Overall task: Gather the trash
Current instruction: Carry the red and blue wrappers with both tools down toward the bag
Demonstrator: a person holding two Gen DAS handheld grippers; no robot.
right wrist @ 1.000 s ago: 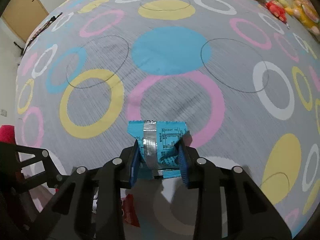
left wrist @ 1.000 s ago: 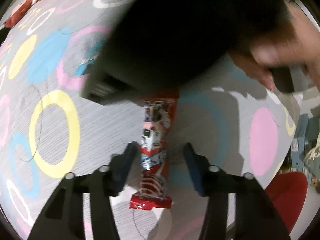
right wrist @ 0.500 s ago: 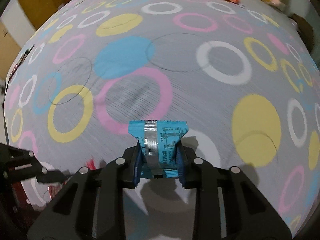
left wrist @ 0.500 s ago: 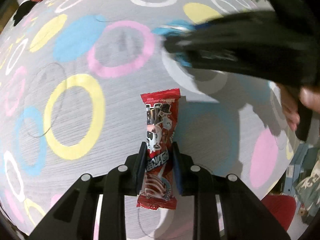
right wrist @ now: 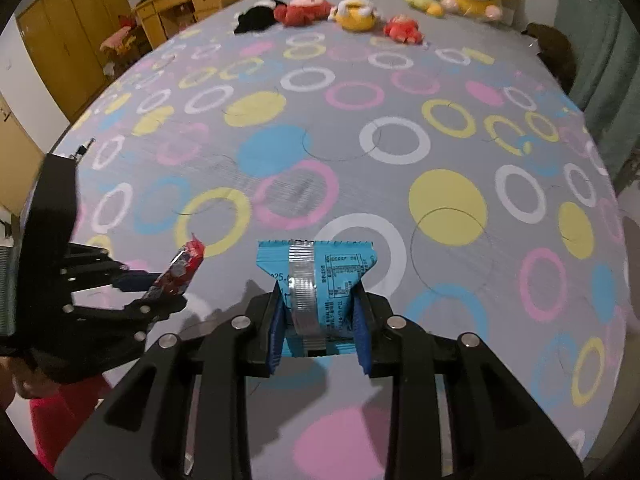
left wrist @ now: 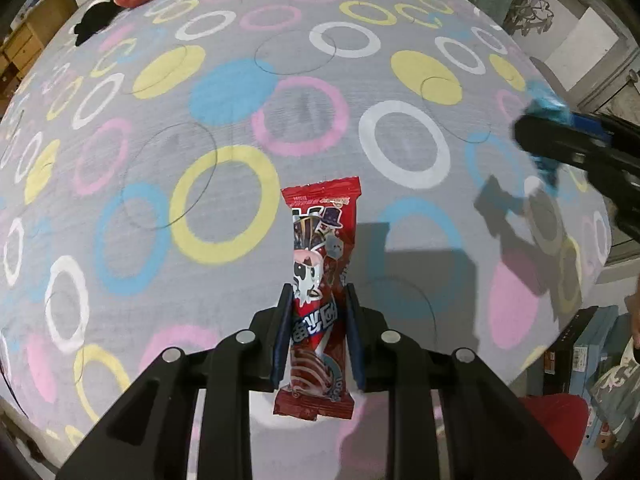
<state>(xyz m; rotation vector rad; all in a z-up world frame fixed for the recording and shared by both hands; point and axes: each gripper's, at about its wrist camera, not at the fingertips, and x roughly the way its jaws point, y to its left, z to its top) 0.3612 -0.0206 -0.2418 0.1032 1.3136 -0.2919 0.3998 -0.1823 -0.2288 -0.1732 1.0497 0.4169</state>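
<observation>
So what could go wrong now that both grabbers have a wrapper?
The red wrapper might slip: the left gripper pinches only its lower half, and the long top sticks out loose.

The blue wrapper is crumpled where the right gripper squeezes it, so a quick swing might shake it free.

No trash bin shows in either view. A dropped wrapper would probably land back on the bedspread with the coloured rings.

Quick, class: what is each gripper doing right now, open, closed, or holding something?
Left gripper: closed on the red wrapper.
Right gripper: closed on the blue wrapper.
</observation>
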